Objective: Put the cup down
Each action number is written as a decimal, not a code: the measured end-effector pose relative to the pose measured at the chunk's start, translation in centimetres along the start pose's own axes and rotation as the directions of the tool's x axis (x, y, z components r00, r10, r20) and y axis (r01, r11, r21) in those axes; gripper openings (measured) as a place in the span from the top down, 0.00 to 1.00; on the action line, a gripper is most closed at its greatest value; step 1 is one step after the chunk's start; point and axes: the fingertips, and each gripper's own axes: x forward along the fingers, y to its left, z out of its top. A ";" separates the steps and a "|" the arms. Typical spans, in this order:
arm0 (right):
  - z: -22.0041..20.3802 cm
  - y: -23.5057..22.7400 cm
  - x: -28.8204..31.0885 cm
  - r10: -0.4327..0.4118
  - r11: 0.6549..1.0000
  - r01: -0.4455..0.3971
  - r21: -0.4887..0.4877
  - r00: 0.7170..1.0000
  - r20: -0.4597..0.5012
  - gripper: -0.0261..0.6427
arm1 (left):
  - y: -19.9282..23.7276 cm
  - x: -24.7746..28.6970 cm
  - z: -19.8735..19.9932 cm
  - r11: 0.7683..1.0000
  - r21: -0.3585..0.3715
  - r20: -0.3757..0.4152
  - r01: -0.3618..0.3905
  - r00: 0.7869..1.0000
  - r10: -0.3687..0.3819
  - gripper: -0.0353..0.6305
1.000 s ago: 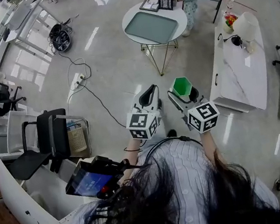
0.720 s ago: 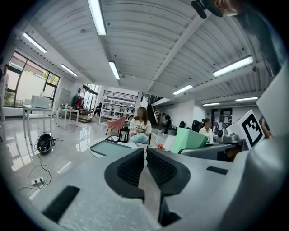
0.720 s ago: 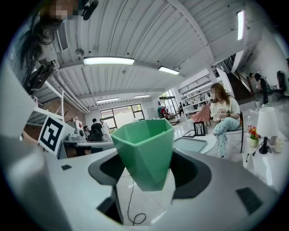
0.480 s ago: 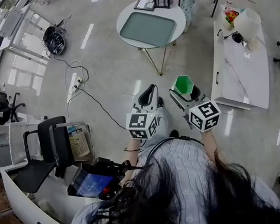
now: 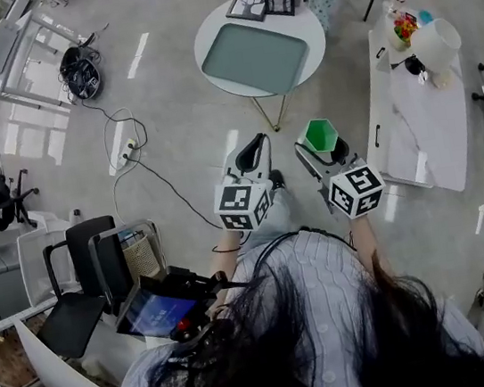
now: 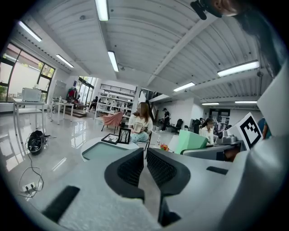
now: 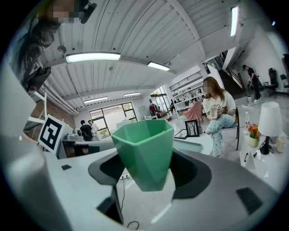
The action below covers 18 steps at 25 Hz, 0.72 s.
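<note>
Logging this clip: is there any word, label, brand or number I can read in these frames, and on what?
No readable text anywhere.
Cubes on the left gripper and right gripper: black-and-white square marker patterns only, no letters.
Screen at lower left: blue glow, too small to read.
Green cup: plain, no print.
Framed pictures on the round table: too small to read.

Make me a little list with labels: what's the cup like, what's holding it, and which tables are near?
cup: green, upright, in the air above the floor, not set down yet
right gripper: shut on the cup
left gripper: shut, holding nothing
ahead: round table with a tray and two picture frames
to the right: long white table with a lamp
</note>
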 end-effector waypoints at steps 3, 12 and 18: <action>0.9 -1.1 2.1 -0.012 1.000 0.012 0.005 1.000 -0.003 0.49 | 1.6 1.9 0.5 1.000 -0.005 -0.009 0.010 1.000 -0.010 0.90; 2.8 -3.5 7.7 -0.044 0.999 0.044 0.022 0.999 -0.011 0.49 | 6.5 6.5 2.3 0.999 -0.008 -0.020 0.037 0.999 -0.037 0.90; 3.2 -4.7 10.4 -0.069 0.997 0.069 0.032 0.997 -0.022 0.49 | 8.6 8.8 2.7 0.998 -0.004 -0.040 0.062 0.997 -0.063 0.90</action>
